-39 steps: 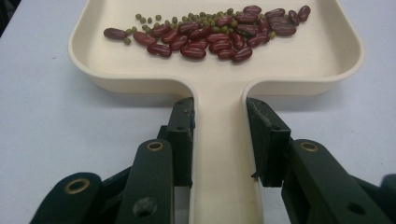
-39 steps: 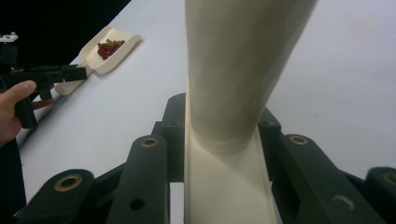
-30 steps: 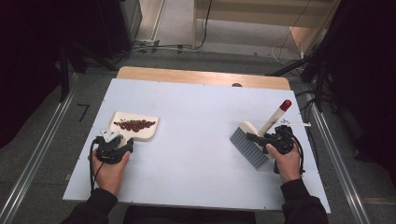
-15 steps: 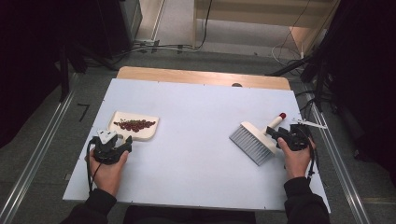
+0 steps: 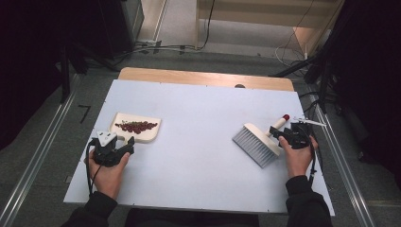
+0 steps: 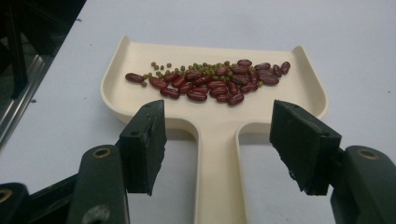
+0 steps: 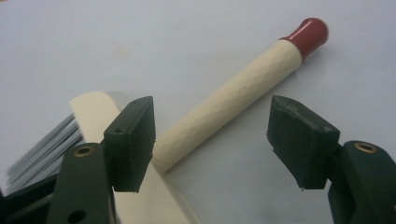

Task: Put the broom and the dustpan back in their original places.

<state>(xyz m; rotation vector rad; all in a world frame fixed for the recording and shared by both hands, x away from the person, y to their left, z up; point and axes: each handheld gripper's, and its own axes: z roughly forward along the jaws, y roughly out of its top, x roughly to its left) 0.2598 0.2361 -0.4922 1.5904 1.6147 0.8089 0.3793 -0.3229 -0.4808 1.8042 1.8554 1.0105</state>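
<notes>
Where the brush point(image 5: 259, 143) stood raised, it lies flat — both claws just opened, gripping nothing.

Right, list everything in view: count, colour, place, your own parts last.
table: one, pale blue-white top with a wooden far edge.
dustpan: one, cream, left side, handle between the open left fingers.
red beans: many, dark red, in the dustpan.
green beans: many, small, green, in the dustpan.
brush: one, cream with grey bristles and red tip, lying at right.
left gripper: one, black, just opened.
right gripper: one, black, just opened, astride the brush handle.
</notes>
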